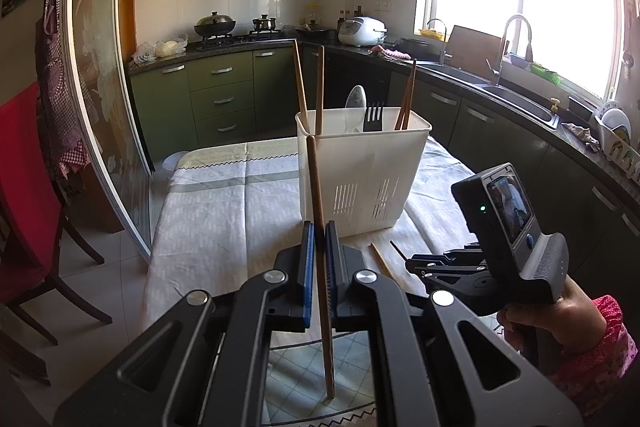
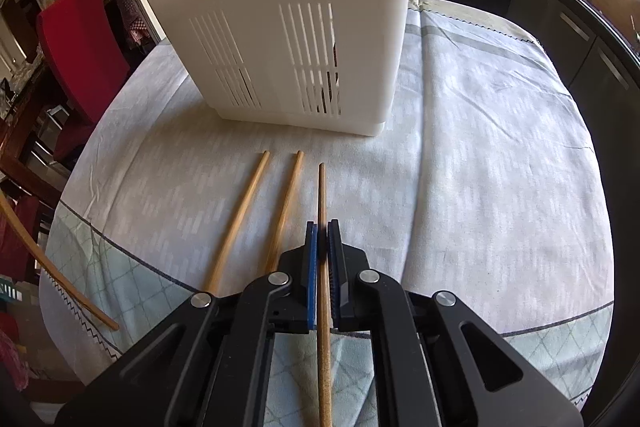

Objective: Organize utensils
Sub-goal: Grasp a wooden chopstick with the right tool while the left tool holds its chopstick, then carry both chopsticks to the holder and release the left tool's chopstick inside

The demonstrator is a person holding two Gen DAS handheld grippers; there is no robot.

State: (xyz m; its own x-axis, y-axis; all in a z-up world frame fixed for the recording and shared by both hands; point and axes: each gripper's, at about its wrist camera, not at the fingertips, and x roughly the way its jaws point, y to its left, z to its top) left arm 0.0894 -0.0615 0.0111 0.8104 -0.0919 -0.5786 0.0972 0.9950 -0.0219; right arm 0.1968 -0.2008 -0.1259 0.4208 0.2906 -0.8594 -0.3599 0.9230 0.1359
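My left claw [image 1: 319, 227] is pinching a dark brown chopstick [image 1: 316, 187], which stands almost upright in front of the white basket [image 1: 360, 179] on the worktop [image 1: 224, 195]. Inside the basket I see more chopsticks, a white spoon [image 1: 356, 99] and a black fork [image 1: 374, 115]. My right claw [image 2: 322, 227] is pressed together on another chopstick [image 2: 322, 195] that lies on the cloth just before the basket. Two lighter chopsticks [image 2: 260, 207] lie beside it, to its left, not touching the claw.
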